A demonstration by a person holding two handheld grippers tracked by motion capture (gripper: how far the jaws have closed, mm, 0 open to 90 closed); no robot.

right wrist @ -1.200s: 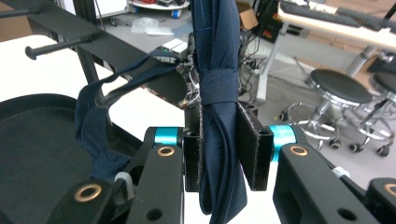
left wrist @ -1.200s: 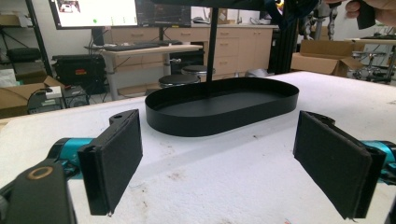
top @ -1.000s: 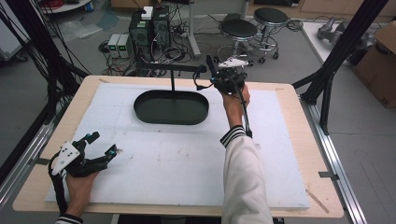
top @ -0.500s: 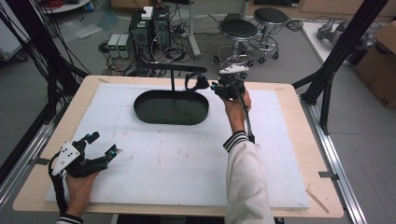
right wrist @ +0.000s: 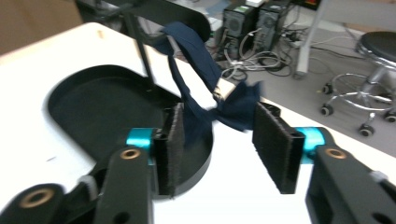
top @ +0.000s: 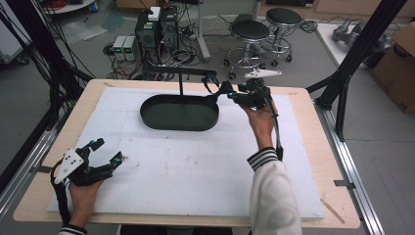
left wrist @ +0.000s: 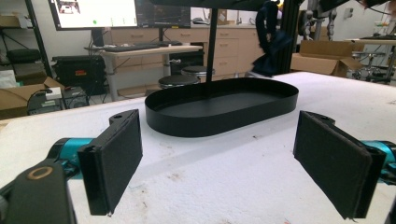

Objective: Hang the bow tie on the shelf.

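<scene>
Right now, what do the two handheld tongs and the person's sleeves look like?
Both tongs, left and right, are black frames with teal collars behind flat black padded plates, brass-ringed pivots and a grey three-cornered plate on top. A black cable trails from each. The right sleeve is white with a dark-striped cuff.

The left hand-held gripper (top: 100, 154) is held low at the near left of the tabletop (top: 303, 127), its jaws spread wide apart. The right arm, in a white sleeve (top: 271, 196) with a striped cuff, is stretched forward, and the right hand-held gripper (top: 215, 88) is raised at the far side, jaws parted.
</scene>
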